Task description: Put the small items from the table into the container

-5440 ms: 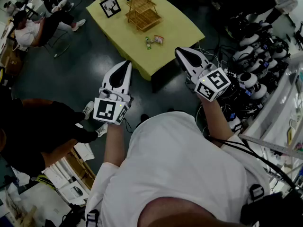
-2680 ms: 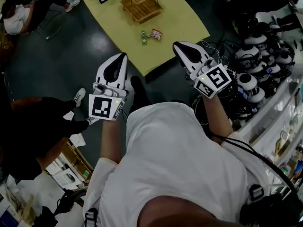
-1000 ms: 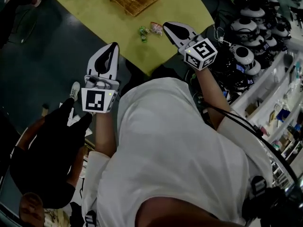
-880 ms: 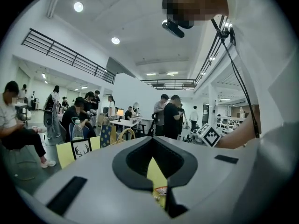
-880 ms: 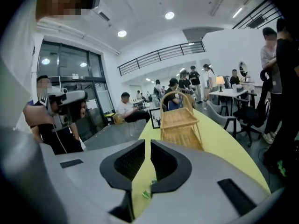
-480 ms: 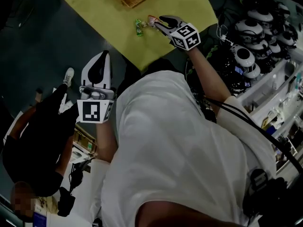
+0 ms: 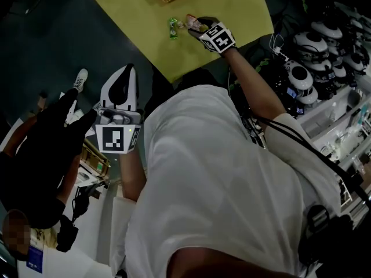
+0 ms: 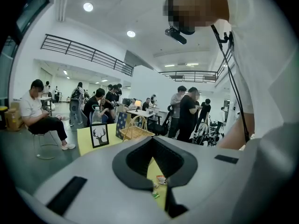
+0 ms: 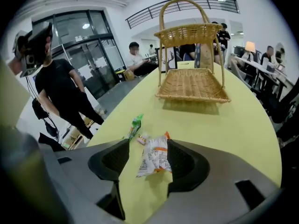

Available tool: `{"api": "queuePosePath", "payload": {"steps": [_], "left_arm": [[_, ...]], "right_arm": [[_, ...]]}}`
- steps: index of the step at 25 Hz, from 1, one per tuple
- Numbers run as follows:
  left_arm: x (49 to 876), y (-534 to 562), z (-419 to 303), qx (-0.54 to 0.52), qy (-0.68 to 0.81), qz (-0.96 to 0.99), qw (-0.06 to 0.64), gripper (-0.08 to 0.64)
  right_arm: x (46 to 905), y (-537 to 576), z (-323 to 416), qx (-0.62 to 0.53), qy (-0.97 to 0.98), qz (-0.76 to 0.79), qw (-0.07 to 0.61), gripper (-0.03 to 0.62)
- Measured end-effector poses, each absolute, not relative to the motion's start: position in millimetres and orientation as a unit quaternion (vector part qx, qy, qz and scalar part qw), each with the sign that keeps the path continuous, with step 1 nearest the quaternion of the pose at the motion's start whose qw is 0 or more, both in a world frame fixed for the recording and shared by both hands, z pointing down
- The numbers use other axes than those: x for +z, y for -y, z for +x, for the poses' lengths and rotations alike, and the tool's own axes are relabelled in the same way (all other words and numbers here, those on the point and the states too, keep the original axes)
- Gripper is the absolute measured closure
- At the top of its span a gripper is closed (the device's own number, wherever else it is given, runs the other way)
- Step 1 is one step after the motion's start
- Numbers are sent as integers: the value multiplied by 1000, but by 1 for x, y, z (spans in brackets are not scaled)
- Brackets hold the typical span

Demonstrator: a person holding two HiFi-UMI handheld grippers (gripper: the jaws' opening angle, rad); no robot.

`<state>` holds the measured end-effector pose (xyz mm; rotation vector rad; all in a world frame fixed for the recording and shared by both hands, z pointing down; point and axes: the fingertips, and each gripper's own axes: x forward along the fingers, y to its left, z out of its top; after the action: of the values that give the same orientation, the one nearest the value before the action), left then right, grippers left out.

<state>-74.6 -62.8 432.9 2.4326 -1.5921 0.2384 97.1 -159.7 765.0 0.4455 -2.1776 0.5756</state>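
On the yellow table (image 7: 232, 4) lies a white-and-orange snack packet (image 9: 154, 156), between the jaws of my right gripper (image 9: 145, 161). Those jaws are opening wide and their pads do not press on it. A small pink sweet (image 9: 141, 139) and a green packet (image 9: 134, 125) lie just beyond, to the left. The wicker basket (image 9: 191, 76) with its tall handle stands farther back. In the head view the right gripper (image 7: 199, 25) is down at the packets, beside the green packet (image 7: 173, 28). My left gripper (image 7: 128, 69) hangs off the table's near edge, shut and empty.
A framed deer picture (image 8: 99, 135) and a water bottle (image 8: 96, 115) stand at the table's far end. A person in black (image 7: 40, 149) stands at my left. White machines and cables (image 7: 301, 68) crowd the floor to the right. Seated and standing people fill the room behind.
My right gripper dropped from above the table down over the snack packet and its jaws spread open. The left gripper sank a little and stayed shut.
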Motion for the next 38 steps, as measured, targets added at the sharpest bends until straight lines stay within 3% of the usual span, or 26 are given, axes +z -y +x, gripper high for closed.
{"api": "queuePosePath", "payload": {"steps": [8, 11, 25, 38], "left_arm": [[431, 38, -83, 85, 571, 807, 123, 552], [433, 36, -84, 83, 577, 803, 123, 552], [440, 62, -64, 61, 548, 829, 93, 552], [395, 58, -97, 42, 524, 849, 54, 552]], "right_arm": [[792, 149, 98, 176, 838, 167, 489, 319], [789, 158, 104, 166, 832, 186, 496, 447], [725, 186, 117, 154, 858, 208, 444, 465], [594, 216, 68, 114, 887, 238, 378, 466]]}}
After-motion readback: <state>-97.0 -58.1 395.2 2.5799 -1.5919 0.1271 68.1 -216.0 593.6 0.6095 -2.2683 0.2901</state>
